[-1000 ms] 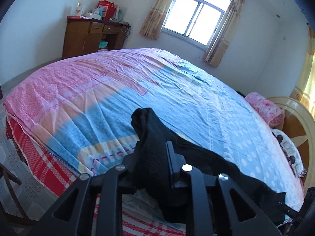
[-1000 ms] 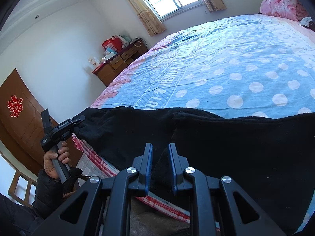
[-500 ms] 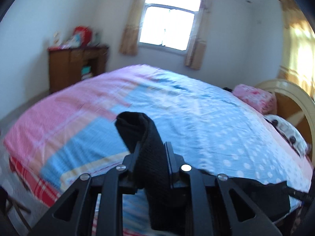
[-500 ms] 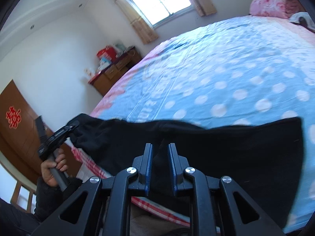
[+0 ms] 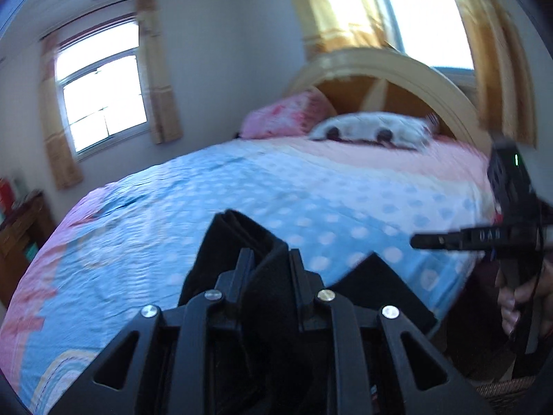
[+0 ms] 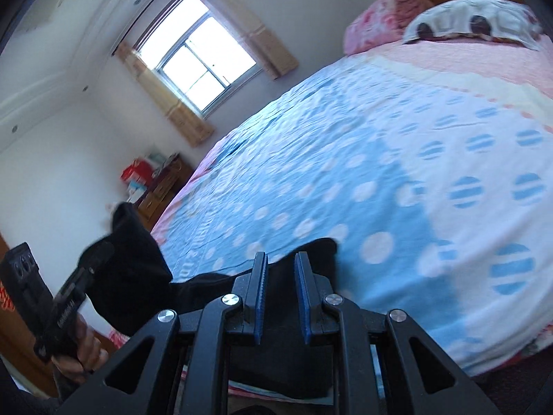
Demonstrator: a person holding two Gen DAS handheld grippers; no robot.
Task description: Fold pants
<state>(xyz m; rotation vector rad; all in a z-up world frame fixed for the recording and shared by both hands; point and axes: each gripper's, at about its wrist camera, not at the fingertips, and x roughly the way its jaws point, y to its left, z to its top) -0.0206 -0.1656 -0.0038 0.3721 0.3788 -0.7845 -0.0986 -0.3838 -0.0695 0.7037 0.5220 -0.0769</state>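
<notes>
Colours: black pants and grippers on a blue, pink and white bed.
Pants (image 5: 266, 276) plain black, no pattern. Both grippers black: left (image 5: 268, 259) with silver screws, right (image 6: 280, 269) with blue pads (image 6: 260, 294). Bedspread (image 6: 345, 159) light blue with white dots; toward the pillows it goes white with blue striped dots, then a cream band, then pink. Red-and-white check at its hanging edge. One pillow (image 5: 287, 116) mottled pink, the other (image 6: 473, 20) white with dark round spots. Headboard (image 5: 390, 79) tan with orange-brown panels. Curtains (image 6: 166, 100) beige-tan, walls white, dresser (image 6: 159, 190) brown, red box (image 6: 136, 173) on top.
</notes>
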